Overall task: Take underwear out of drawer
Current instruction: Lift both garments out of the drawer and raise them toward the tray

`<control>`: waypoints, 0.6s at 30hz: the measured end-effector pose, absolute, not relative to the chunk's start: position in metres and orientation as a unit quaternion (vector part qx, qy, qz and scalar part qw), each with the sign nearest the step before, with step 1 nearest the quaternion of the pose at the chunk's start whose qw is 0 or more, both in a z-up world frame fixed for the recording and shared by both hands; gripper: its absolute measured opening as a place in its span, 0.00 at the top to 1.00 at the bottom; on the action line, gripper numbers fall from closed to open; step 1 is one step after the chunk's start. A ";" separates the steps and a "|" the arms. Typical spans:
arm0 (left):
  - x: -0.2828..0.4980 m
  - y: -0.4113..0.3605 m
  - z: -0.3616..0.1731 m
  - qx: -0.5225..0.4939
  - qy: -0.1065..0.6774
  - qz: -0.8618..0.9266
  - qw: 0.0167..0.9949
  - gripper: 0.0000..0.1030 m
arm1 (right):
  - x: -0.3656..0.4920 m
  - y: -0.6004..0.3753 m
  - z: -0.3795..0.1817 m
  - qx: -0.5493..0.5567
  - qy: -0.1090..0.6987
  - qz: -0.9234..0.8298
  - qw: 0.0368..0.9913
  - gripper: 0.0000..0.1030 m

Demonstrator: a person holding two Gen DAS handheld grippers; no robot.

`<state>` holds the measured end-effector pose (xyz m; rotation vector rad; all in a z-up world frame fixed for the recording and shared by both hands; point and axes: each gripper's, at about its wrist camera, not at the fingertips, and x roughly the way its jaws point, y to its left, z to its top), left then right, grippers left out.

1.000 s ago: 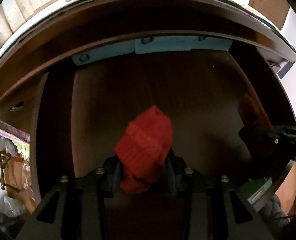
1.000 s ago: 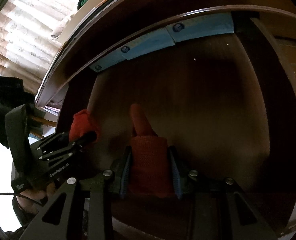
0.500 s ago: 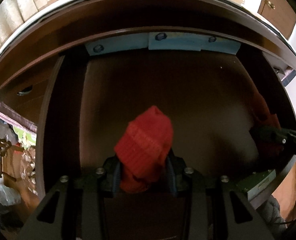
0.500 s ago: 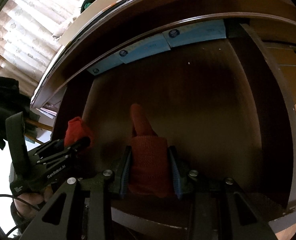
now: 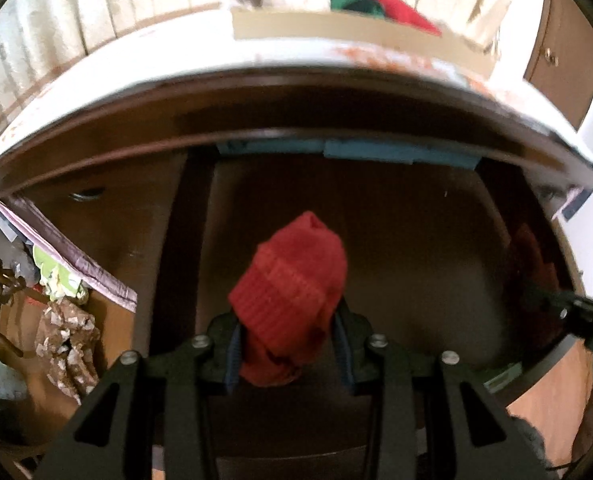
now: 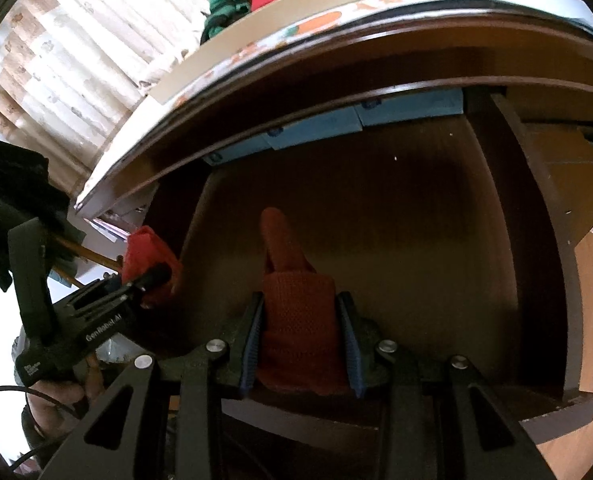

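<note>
Black gripper (image 6: 299, 332) frames, silver screws, blue-lined jaws (one body lettered "GenRobot.AI").

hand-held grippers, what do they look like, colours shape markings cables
Both are matte black. The right hand-held gripper has angular arms with triangular cutouts, silver screw heads and blue ribbed pads inside the fingers. The left hand-held gripper matches in its own camera. Seen from the right wrist, its body carries white "GenRobot.AI" lettering, a small white label lower down and a thin black cable trailing off.

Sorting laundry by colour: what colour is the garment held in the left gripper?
Red, a ribbed knit. The garment shows best in the left wrist view, clamped in the left gripper.
</note>
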<state>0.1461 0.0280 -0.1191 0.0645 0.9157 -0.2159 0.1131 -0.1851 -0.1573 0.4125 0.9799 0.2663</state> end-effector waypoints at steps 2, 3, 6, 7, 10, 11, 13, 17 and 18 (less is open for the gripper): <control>0.144 0.029 -0.113 0.032 0.432 -0.101 0.895 0.64 | 0.112 -0.187 -0.153 0.198 0.459 0.127 0.857 0.63; 0.143 0.028 -0.112 0.036 0.429 -0.099 0.897 0.64 | 0.111 -0.187 -0.151 0.198 0.457 0.127 0.858 0.63; 0.144 0.028 -0.110 0.039 0.428 -0.097 0.898 0.64 | 0.111 -0.184 -0.148 0.200 0.456 0.131 0.857 0.63; 0.144 0.029 -0.110 0.037 0.428 -0.096 0.898 0.64 | 0.111 -0.184 -0.148 0.200 0.455 0.131 0.858 0.63; 0.143 0.031 -0.106 0.032 0.422 -0.092 0.901 0.64 | 0.109 -0.181 -0.142 0.191 0.445 0.132 0.865 0.63; 0.143 0.032 -0.102 0.033 0.416 -0.089 0.904 0.64 | 0.108 -0.181 -0.140 0.190 0.442 0.132 0.867 0.63; 0.141 0.031 -0.096 0.039 0.406 -0.083 0.909 0.64 | 0.107 -0.180 -0.135 0.186 0.432 0.132 0.872 0.63; 0.138 0.030 -0.091 0.048 0.399 -0.085 0.912 0.64 | 0.105 -0.180 -0.132 0.192 0.429 0.133 0.873 0.63; 0.138 0.029 -0.092 0.052 0.401 -0.085 0.911 0.64 | 0.105 -0.180 -0.131 0.192 0.429 0.133 0.873 0.63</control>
